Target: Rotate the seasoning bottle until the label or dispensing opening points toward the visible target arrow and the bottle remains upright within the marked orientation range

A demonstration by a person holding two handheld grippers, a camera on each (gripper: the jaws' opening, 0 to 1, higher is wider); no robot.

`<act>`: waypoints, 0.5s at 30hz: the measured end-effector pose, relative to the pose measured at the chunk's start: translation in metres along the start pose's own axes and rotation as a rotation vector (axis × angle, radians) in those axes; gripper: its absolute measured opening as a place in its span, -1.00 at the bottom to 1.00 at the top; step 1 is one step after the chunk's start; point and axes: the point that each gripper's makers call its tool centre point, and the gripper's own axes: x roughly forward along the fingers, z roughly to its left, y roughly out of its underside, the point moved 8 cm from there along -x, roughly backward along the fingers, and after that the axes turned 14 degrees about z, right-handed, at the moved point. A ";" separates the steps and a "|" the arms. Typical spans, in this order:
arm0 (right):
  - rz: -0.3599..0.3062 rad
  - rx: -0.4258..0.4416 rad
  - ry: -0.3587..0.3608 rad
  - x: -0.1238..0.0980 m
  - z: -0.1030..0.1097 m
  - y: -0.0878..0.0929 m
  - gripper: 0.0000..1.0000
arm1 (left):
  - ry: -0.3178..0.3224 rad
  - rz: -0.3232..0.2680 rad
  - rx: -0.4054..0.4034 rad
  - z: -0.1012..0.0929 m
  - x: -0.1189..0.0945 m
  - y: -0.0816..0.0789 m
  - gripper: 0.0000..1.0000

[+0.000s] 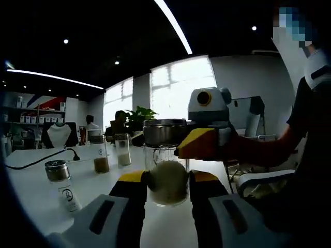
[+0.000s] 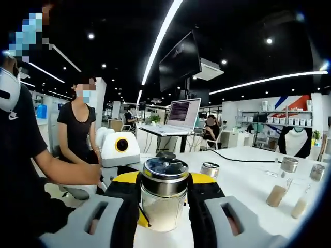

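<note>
Both grippers clamp the seasoning jar (image 1: 168, 181) above the white table (image 1: 36, 191): left gripper (image 1: 168, 194) on its glass body, right gripper (image 2: 164, 199) under its metal lid (image 2: 165, 169). At nine o'clock in the left gripper view, a small shaker (image 1: 62, 185) bears an unreadable label; spice bottles (image 1: 101, 153) stand beyond.

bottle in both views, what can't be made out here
- Target arrow and range marks: none can be made out on the table.
- Bottle base: right gripper view, cut off behind the right gripper.
- Bottle label: left gripper view, backlit and dark, glass blurred.
- Lid opening: right gripper view, too small to tell its direction.
- Small shaker label print: left gripper view, too small to read.
</note>
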 end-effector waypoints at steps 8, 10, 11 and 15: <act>-0.105 0.159 0.295 -0.005 0.001 -0.001 -0.34 | -0.254 -0.004 -0.076 -0.004 0.004 -0.007 -0.32; -0.118 0.201 0.376 -0.004 0.002 0.000 -0.34 | -0.308 0.057 -0.030 -0.005 0.006 -0.004 -0.32; -0.107 0.193 0.380 -0.001 0.007 0.001 -0.34 | -0.317 0.078 0.013 -0.006 0.009 -0.004 -0.32; -0.067 0.096 0.428 0.005 0.019 0.002 -0.33 | -0.358 0.107 0.058 -0.006 0.006 -0.001 -0.31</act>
